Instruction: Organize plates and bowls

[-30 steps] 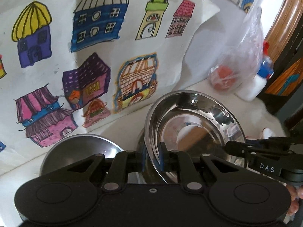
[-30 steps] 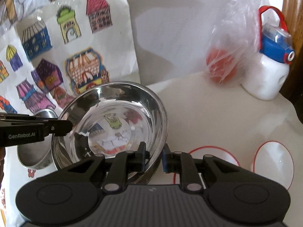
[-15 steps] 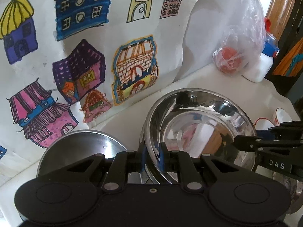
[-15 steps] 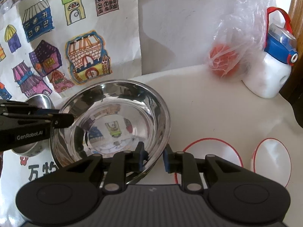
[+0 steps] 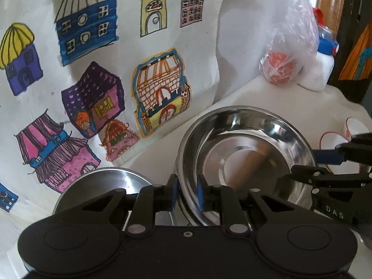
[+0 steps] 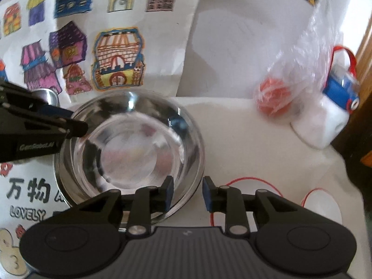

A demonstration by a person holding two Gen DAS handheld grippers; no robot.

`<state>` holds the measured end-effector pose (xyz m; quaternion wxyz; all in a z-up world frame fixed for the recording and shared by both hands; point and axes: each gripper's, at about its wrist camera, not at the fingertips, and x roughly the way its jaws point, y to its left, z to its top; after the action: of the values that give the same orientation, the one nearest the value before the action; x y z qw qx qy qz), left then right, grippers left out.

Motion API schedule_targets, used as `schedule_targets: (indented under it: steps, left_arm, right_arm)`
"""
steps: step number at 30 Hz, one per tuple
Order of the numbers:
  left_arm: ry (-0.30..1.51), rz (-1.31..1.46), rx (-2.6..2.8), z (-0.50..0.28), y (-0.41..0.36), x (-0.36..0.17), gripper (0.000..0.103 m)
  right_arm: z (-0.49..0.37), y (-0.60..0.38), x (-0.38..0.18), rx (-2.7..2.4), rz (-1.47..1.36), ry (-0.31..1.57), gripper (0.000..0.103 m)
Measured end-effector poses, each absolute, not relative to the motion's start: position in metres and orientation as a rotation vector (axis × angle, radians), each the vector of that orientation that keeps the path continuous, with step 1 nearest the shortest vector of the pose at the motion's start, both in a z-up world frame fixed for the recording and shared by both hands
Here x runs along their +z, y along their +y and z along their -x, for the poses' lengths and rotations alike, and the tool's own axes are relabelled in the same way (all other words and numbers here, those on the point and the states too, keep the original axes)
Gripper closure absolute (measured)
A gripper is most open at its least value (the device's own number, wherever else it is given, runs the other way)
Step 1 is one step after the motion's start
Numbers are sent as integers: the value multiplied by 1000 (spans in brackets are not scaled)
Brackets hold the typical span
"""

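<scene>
Both claws just easing open: left claw (image 5: pixel 187 194) and right claw (image 6: pixel 187 194) straddle opposite rims of the steel bowl (image 6: pixel 139 148), pads apart. Bowl sits on worktop (image 6: pixel 244 144), near smaller bowl (image 5: pixel 102 183).

"DAS": right gripper (image 5: pixel 334 162) | "LOVELY", "万物": paper (image 6: pixel 28 200)

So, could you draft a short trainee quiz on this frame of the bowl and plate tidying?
1. True or false: the large steel bowl lies upside down.
2. What does the clear plastic bag hold? A) an orange-red round thing B) spoons C) a green cup
3. Fill in: the two white plates have ____ rims.

Key: 1 false; 2 A; 3 red.
</scene>
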<state>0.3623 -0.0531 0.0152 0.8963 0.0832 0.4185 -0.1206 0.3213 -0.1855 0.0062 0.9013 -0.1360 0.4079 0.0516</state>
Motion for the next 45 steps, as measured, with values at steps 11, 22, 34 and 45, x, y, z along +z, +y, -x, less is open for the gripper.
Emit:
schedule_targets:
  steps: [11,22,34,45]
  left_arm:
    - [806,-151,-253,-354,-48,29,53]
    - [641,-11,-261,-323,-16,81,6]
    - [501,37,-275,-254,6,117,1]
    - [489,-7,-419,-187,-49,95,1]
  right_arm:
    - [-307,-197,27,100,273,731,36]
    - [-256,-208,84,148,185,482,0]
    - [-163,-240,118,217,171,338,0]
    - [-80,-283,95,100,284,321,0]
